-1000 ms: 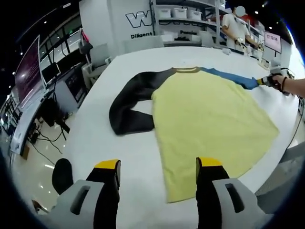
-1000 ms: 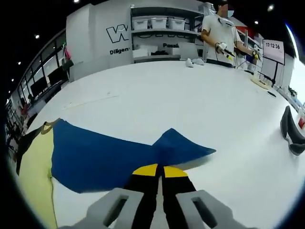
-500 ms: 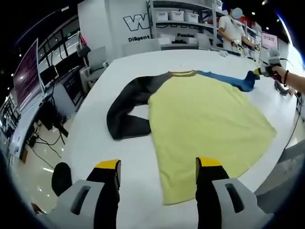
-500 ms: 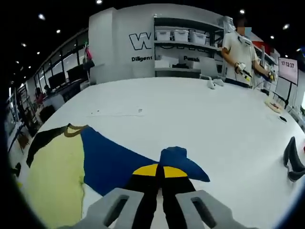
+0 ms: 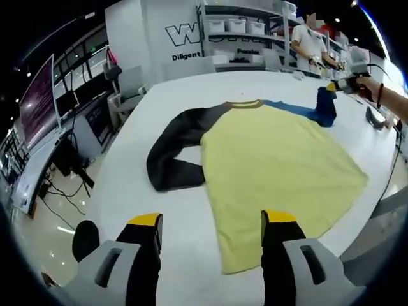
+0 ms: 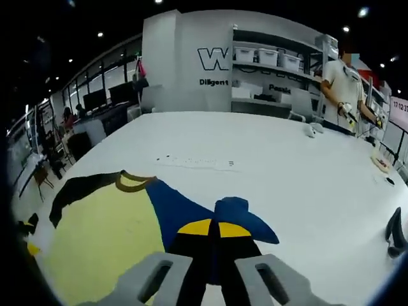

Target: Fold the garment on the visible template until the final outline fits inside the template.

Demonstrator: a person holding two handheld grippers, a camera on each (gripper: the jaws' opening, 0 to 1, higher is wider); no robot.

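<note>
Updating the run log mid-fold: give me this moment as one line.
right gripper: shut on blue sleeve, raised | left gripper: open, near hem | shirt: flat on table | black sleeve: bent

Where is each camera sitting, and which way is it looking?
Left gripper view: rides the left gripper, hovering open above the shirt's hem, looking along the yellow shirt on the white table; the person's hand shows far right.
Right gripper view: rides the right gripper, fingers shut on the blue sleeve, looking across the table toward shelves.
Both share the shirt, blue sleeve and table.
</note>
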